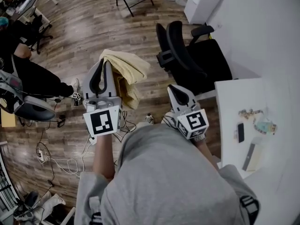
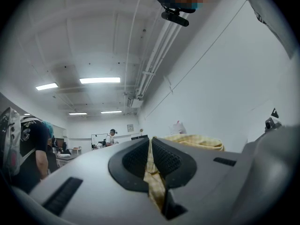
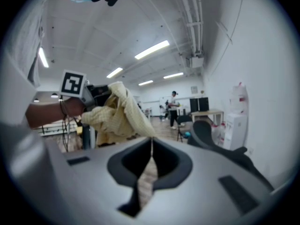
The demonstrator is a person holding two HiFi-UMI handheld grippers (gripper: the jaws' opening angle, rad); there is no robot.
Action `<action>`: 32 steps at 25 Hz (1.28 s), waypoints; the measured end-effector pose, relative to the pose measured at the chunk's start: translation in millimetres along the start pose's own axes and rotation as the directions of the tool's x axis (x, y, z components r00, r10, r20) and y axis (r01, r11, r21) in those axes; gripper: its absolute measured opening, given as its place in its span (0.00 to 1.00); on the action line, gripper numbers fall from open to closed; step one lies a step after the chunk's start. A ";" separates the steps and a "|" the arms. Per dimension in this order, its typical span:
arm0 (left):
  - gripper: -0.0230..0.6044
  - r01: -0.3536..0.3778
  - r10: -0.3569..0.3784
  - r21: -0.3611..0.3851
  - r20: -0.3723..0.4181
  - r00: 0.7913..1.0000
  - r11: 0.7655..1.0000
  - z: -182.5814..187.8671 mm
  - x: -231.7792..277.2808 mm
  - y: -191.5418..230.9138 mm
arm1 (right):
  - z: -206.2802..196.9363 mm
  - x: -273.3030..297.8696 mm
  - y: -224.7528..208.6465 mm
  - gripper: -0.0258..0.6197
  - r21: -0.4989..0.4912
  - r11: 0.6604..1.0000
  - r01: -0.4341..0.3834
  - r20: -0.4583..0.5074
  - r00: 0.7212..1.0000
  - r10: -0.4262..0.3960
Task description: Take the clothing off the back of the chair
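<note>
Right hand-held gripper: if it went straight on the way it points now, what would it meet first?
Apart from the yellow garment already pinched in the right hand-held gripper, probably nothing near: wooden floor lies ahead, the black office chair just right of that line.

The left tool is held out ahead of the person's chest on the bare left forearm. Its marker cube faces up toward the head camera, and its jaws are pressed together on a fold of the yellow garment. The right tool is held beside it on the right forearm, apart from it and drawn a little nearer the body, its jaws likewise pinched tight on a thin strip of the same garment.
</note>
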State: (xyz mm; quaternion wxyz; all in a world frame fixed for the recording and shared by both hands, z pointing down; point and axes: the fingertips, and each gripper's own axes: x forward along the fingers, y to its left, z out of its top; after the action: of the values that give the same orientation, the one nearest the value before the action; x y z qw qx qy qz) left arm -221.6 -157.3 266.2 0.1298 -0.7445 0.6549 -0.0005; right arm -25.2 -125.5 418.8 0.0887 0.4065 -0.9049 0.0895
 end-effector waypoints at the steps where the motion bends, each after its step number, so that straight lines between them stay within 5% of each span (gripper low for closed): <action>1: 0.11 -0.007 0.007 0.000 -0.005 1.000 1.000 -1.5 -1.4 1.6 | 0.7 1.8 0.4 0.09 -0.002 1.000 -0.006 0.000 1.000 0.006; 32: 0.11 -0.182 0.181 0.007 -0.109 0.977 0.983 -32.8 -71.3 28.8 | 20.4 47.0 52.6 0.09 -0.087 0.962 -0.259 -0.023 0.966 0.258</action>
State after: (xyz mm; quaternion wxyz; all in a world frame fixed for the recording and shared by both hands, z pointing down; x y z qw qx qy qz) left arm -265.4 -97.2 304.4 0.0922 -0.6807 0.7262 -0.0287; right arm -97.2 -129.8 405.3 0.0997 0.2801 -0.9528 0.0620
